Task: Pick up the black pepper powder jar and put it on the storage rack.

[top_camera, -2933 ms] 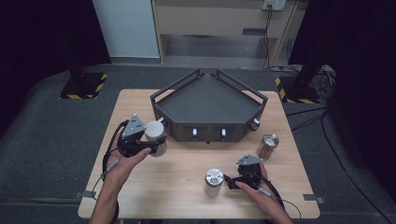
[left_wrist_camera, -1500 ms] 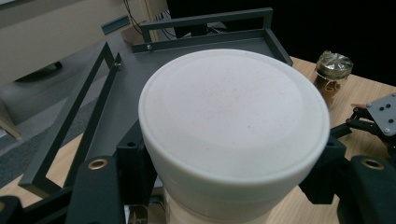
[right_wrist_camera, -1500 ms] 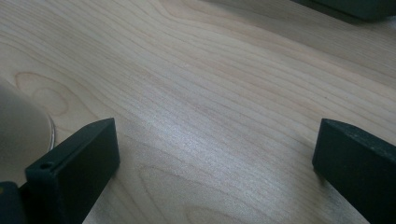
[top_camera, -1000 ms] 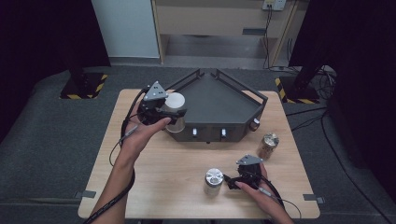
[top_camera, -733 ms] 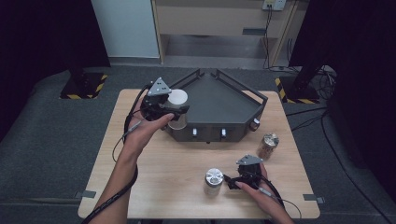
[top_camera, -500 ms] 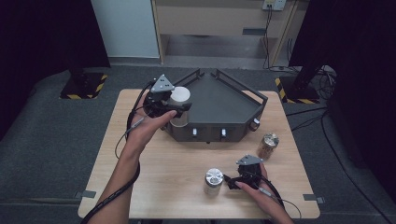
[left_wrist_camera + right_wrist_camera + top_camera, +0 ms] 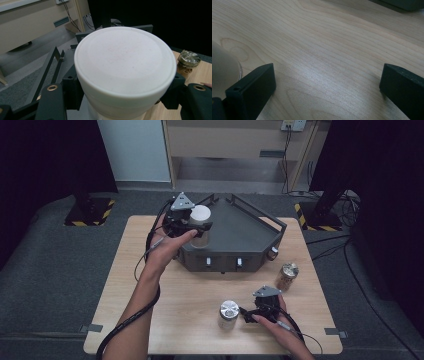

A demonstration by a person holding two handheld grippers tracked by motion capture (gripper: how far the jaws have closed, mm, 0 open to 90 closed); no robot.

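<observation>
- The left tool [image 7: 200, 226] is clamped on a white-lidded jar [image 7: 200, 215], its jaws pressing on the jar's sides just below the lid; in the left gripper view the white lid [image 7: 125, 60] sits right at the jaws, upright between them.
- That jar is held in the air above the near left corner of the dark angular tray [image 7: 240, 227], so the carrying looks largely done; the jar is not yet set down inside.
- Judging from this, what is left for this jar is lowering it to the tray floor and letting go.
- The right tool [image 7: 246, 313] rests low on the desk [image 7: 180, 320] with its jaws spread wide and only bare wood between them.
- A silver-capped jar [image 7: 229, 312] stands on the desk just beside the right tool's tips, to their left, apart from the jaws; it looks like the next to be taken.
- A gold-capped jar [image 7: 287, 274] stands farther off, beyond the right tool, beside the tray's right corner; it too remains on the desk.
</observation>
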